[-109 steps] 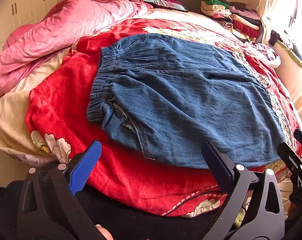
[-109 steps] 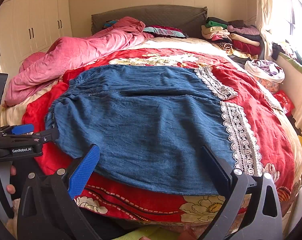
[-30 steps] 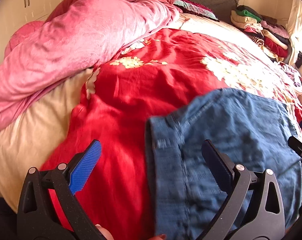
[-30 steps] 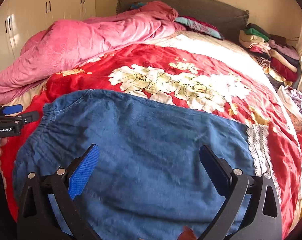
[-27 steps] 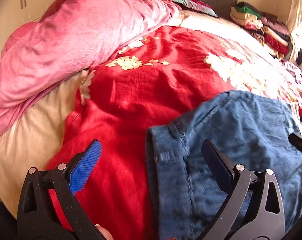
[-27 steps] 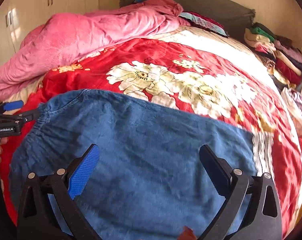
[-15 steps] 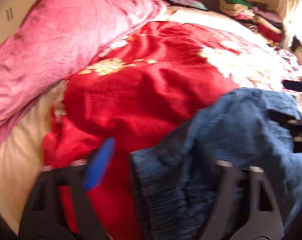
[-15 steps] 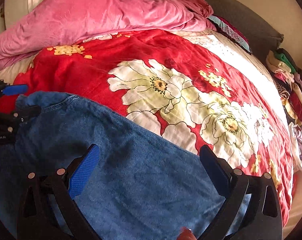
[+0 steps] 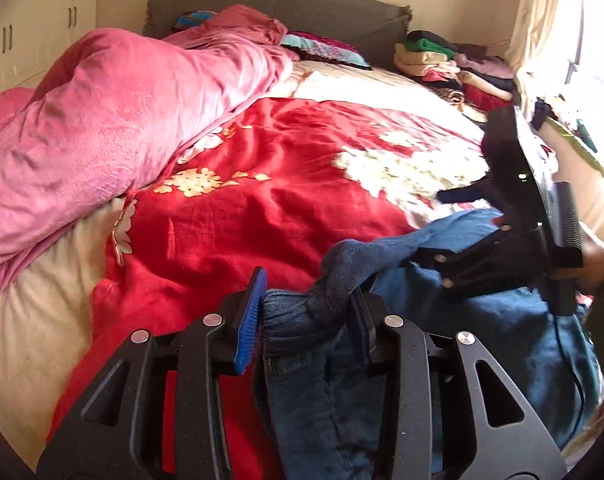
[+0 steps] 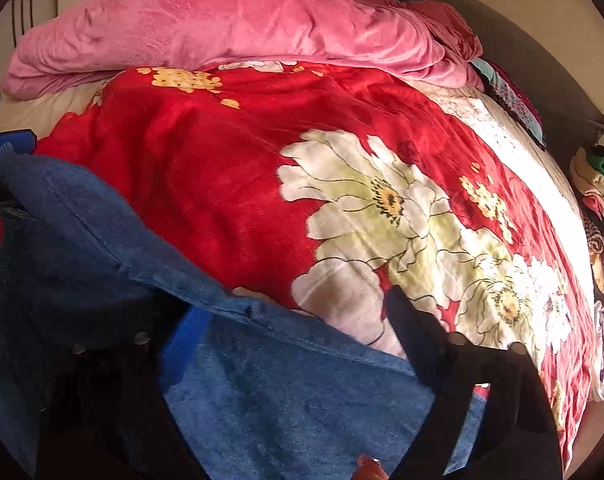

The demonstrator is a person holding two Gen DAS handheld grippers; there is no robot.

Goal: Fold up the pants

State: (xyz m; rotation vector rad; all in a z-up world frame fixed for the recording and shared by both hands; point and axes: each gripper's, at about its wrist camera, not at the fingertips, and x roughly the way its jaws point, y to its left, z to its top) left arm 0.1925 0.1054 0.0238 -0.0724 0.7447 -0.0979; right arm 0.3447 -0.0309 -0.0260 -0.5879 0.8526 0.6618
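Your left wrist view: left gripper, jaws just narrowed, pinches the pants waistband, near right on the red blanket. Right wrist view: your right gripper, closing but still wide, straddles the pants' edge; large white flowers appear only here.

Blue denim pants, soft and rumpled, spread across the near part of a red flowered blanket. Bunched into a raised fold at the waistband corner, lifted off the blanket there. Elsewhere lying fairly flat, one seamed edge running diagonally.
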